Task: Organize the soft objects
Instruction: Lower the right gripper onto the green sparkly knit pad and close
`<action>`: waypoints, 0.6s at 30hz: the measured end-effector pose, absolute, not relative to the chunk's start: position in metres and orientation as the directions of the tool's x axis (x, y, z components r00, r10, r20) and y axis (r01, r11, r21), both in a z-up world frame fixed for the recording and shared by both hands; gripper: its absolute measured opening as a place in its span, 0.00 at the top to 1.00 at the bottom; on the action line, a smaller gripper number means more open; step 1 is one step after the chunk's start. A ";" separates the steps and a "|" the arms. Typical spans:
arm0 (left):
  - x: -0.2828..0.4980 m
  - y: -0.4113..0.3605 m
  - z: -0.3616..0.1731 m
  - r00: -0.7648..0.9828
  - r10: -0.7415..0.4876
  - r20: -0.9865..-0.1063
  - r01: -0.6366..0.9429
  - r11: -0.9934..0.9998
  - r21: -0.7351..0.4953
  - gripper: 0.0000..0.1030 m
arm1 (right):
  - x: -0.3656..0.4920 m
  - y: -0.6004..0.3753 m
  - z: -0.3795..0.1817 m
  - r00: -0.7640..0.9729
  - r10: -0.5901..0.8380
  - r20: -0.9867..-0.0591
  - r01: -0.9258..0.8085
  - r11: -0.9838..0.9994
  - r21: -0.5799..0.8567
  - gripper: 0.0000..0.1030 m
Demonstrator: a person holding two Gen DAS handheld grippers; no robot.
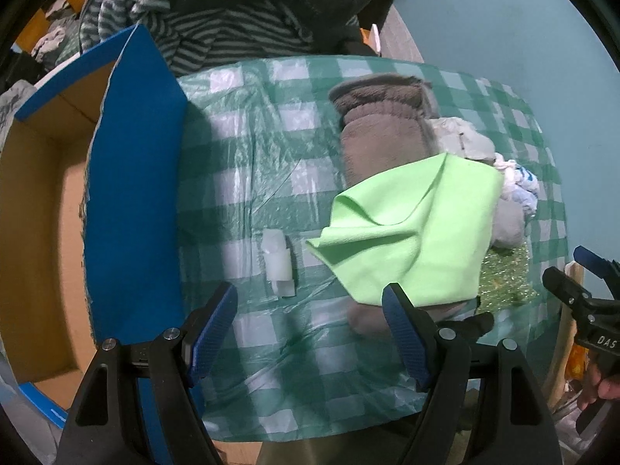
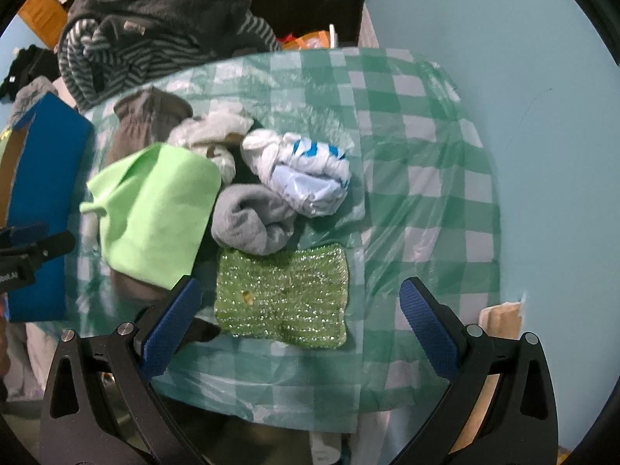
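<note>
Both tools are released, jaws wide: the left tool (image 1: 310,302) above the checked worktop (image 1: 271,155) beside the blue-flapped cardboard box (image 1: 135,178), the right tool (image 2: 300,300) over the glittery green sponge (image 2: 281,298). The lime cloth (image 2: 155,209), grey sock (image 2: 252,221) and white-blue bundle (image 2: 306,174) lie piled together.

Open checked counter (image 1: 271,178) lies between the upright blue box flap (image 1: 135,193) at left and the lime cloth (image 1: 410,232) at right, broken only by a small white piece (image 1: 279,267). Further right, beyond the piled socks (image 2: 252,221) and sparkly green sponge (image 2: 283,294), bare counter runs to the wall.
</note>
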State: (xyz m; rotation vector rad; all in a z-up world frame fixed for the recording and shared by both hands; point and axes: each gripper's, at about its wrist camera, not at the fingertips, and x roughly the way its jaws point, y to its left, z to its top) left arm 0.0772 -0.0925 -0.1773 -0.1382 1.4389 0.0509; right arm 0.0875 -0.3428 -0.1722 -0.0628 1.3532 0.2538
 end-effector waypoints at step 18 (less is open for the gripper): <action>0.076 -0.063 -0.202 0.086 -0.011 -0.996 -0.172 0.985 -0.025 0.24 | 0.088 -0.333 -0.204 0.139 0.103 -0.985 -0.236 0.969 0.068 0.01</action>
